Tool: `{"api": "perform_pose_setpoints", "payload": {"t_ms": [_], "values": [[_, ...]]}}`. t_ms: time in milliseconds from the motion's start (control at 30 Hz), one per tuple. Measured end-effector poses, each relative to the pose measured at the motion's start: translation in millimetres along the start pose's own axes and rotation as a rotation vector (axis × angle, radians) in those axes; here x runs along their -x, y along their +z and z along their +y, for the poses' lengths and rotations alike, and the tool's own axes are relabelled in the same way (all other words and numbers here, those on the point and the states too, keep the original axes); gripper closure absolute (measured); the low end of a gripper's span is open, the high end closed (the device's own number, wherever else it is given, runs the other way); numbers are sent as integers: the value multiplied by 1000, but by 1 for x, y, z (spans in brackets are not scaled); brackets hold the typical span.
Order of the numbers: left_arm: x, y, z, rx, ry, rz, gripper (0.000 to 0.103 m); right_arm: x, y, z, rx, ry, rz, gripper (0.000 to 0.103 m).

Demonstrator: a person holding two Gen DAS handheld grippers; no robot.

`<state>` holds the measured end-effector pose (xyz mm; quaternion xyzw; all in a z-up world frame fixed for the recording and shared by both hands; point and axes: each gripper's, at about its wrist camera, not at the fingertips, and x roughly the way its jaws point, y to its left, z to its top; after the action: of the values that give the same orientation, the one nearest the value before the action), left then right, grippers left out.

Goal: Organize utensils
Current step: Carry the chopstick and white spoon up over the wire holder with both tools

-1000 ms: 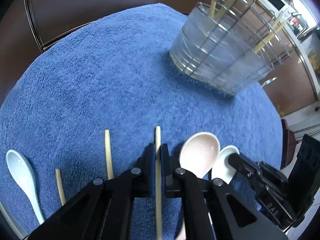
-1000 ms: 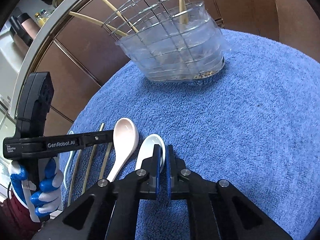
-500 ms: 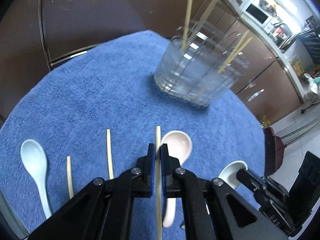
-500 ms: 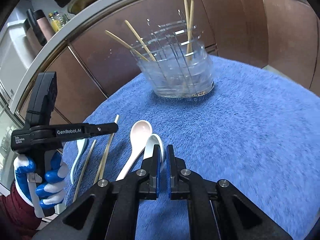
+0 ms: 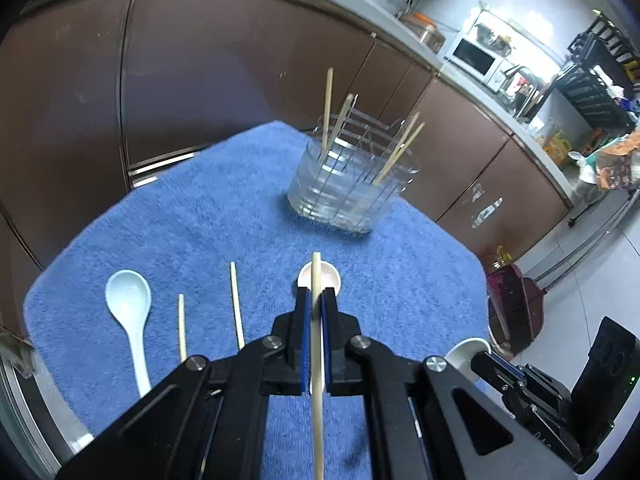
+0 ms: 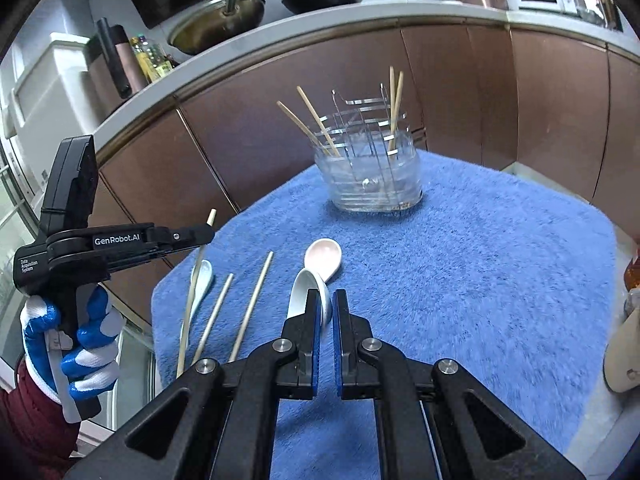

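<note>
The left tool [image 5: 316, 308] pinches a chopstick [image 5: 317, 344] partway along its length, lifted clear of the blue towel [image 5: 224, 208]. It looks light, stiff and smooth (apt to swivel in the pads), so a mid-shaft hold suits it. The right tool [image 6: 327, 312] clamps a white spoon [image 6: 300, 292] by its handle; glazed ceramic, likely slippery and chippable. The holder [image 5: 352, 184] stands near the towel's far edge.

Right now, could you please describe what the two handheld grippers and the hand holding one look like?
Both grippers are matte black plastic with silver pivot screws and blue pads lining the fingers. The left gripper carries white "GenRobot.AI" lettering and a boxy black top module. The hand wears a blue-and-white glove over a maroon sleeve.
</note>
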<state>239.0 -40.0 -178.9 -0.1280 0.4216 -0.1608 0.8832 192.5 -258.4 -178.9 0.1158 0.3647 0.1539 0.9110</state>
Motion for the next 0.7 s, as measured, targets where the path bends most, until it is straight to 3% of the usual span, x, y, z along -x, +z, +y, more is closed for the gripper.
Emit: {"api": "perform_pose_setpoints", "payload": {"t_ms": [133, 333, 533, 700], "values": [[24, 5, -9, -25, -7, -60, 99, 17, 2, 11, 21, -25, -32, 98], [45, 40, -32, -74, -10, -169, 99, 29, 27, 15, 48, -65, -85, 98], [50, 96, -70, -132, 2, -312, 99, 25, 79, 6, 68, -108, -153, 98], [41, 144, -96, -141, 44, -483, 99, 9, 131, -2, 104, -150, -232, 98]]}}
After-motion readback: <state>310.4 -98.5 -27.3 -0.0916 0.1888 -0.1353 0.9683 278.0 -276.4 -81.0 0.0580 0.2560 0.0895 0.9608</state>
